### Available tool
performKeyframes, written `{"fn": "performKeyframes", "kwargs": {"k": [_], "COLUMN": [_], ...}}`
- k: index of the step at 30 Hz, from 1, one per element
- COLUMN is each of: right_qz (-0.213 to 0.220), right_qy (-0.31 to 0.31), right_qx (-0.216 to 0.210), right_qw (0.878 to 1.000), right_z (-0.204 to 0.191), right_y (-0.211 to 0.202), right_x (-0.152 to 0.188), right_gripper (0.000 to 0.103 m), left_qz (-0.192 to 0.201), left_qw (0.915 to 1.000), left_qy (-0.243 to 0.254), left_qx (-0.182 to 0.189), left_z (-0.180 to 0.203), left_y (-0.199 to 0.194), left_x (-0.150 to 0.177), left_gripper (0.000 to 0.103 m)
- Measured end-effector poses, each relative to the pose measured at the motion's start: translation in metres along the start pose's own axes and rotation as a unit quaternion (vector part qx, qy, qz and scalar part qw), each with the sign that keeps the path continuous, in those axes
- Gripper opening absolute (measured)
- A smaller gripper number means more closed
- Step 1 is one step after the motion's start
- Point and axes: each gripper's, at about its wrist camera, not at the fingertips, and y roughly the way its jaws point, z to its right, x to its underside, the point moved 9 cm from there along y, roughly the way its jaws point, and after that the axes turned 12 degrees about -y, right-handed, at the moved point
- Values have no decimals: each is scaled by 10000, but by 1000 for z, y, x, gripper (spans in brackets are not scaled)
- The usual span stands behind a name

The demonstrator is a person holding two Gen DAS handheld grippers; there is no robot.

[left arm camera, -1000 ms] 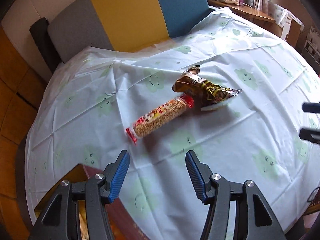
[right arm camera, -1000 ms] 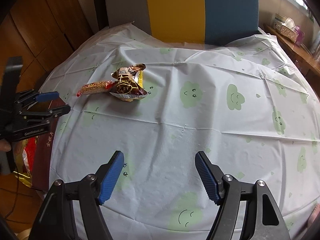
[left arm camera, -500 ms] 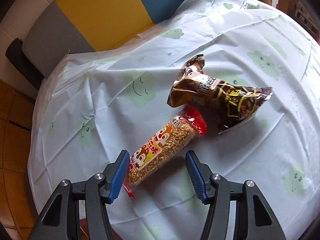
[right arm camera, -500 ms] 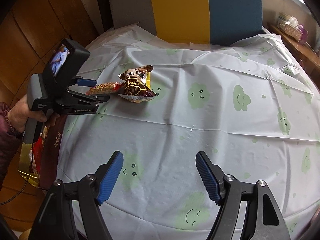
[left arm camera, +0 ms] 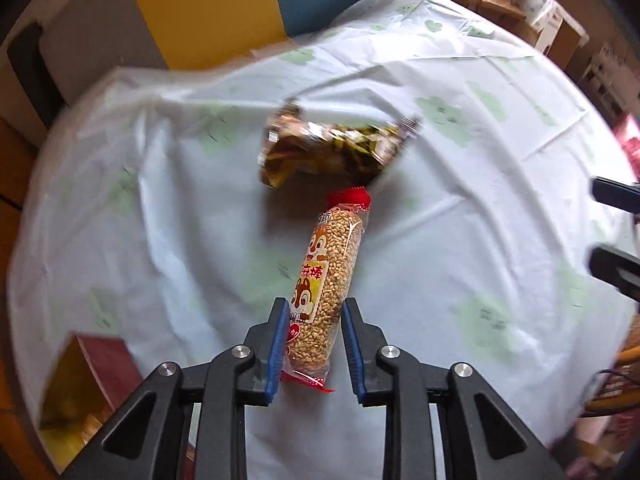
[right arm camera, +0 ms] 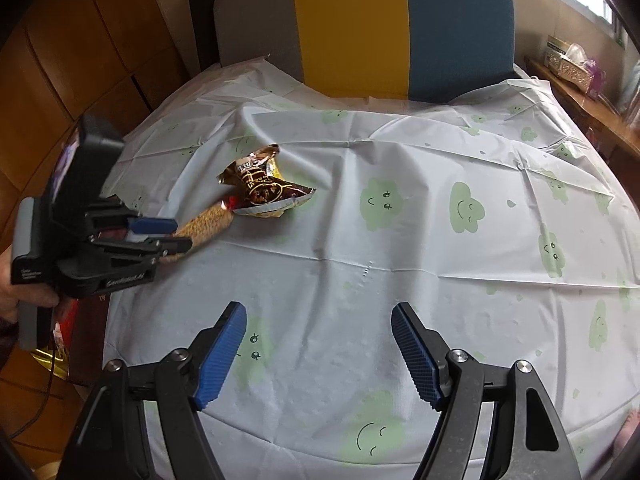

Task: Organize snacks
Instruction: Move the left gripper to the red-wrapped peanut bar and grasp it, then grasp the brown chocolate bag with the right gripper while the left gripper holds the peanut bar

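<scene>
At the far left edge of the desk [right arm camera: 400, 240] I see a red box [left arm camera: 108, 364] tucked below the cloth; a hand [right arm camera: 24, 296] there carries my left gripper [left arm camera: 314, 332]; its jaws are clenched on the near end of the sesame bar [left arm camera: 326, 280], both blue pads pressing the wrapper's sides; the bar reaches away from the jaws, its red crimped far end just beside the brown bag [left arm camera: 332, 152], and I cannot tell whether the two touch; from the right wrist the bar [right arm camera: 208, 226] runs from those jaws up to the bag [right arm camera: 264, 190], which lies crumpled on the left half of the cloth; the cloth is pale with green smiling clouds and hard fold lines; a chair back [right arm camera: 360, 36] in grey, yellow and blue stands at the far side; farther right, my right gripper [right arm camera: 318, 354] hangs over the near part of the desk, jaws released and wide with only bare cloth between them, well apart from both snacks; at the far right a shelf [right arm camera: 580, 88] holds a tissue box [right arm camera: 568, 62].
</scene>
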Motion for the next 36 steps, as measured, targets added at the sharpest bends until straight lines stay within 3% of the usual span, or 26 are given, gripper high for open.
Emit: {"fn": "performKeyframes", "kwargs": {"k": [4, 6, 10, 13, 17, 22, 25, 29, 30, 36], "right_qz": [15, 32, 54, 74, 95, 90, 124, 142, 146, 178], "right_qy": [2, 24, 98, 151, 222, 300, 317, 315, 313, 374], "right_qx": [95, 143, 186, 220, 218, 222, 188, 194, 191, 219], "right_qw": [10000, 9999, 9998, 9996, 9995, 9993, 9992, 9992, 9992, 9989], "right_z": [3, 5, 10, 13, 17, 21, 22, 22, 22, 27], "right_y": [-2, -3, -4, -5, -6, -5, -6, -7, -7, -10], "right_x": [0, 0, -1, -1, -2, -4, -5, -6, -6, -5], "right_gripper": [76, 76, 76, 76, 76, 76, 76, 76, 76, 76], "left_qz": [-257, -187, 257, 298, 440, 231, 101, -68, -51, 240], "left_qw": [9975, 9963, 9989, 9985, 9966, 9943, 9926, 9934, 9945, 9986], "left_qy": [-113, -191, 178, 364, 687, 1030, 1208, 1149, 1043, 414], "left_qx": [642, 812, 349, 287, -78, 148, 86, -19, 31, -222], "left_z": [28, 35, 35, 35, 37, 57, 65, 63, 64, 59], "left_y": [-16, -27, -42, -39, -19, -1, 9, 24, 25, 12], "left_x": [31, 38, 37, 31, 16, 15, 21, 28, 28, 50], "left_gripper": [24, 27, 32, 37, 39, 40, 40, 37, 30, 29]}}
